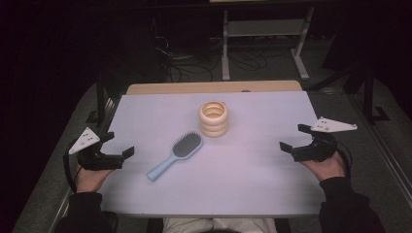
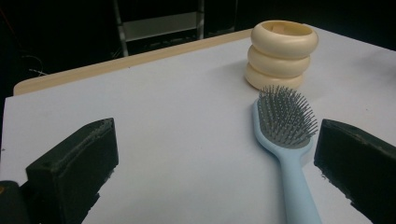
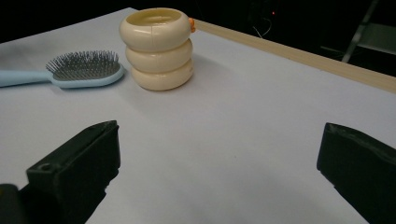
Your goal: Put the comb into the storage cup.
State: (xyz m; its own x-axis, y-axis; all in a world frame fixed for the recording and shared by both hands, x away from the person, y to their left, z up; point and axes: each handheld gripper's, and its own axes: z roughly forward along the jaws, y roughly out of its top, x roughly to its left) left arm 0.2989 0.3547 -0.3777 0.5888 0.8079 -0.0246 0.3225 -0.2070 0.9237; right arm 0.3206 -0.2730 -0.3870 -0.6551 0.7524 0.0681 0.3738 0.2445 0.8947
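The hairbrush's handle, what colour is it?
Light blue; the hairbrush has grey bristles. It shows best in the left gripper view.

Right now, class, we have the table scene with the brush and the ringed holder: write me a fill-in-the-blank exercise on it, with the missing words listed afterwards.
1. The light blue plastic hairbrush lies on the table with its bristles facing ____.
2. The cream ribbed container looks like ____ rings stacked upright.
3. The left gripper and the right gripper both have their jaws ____.
4. In the high view, the hairbrush handle points toward the ____ gripper.

Missing words: up; three; open; left
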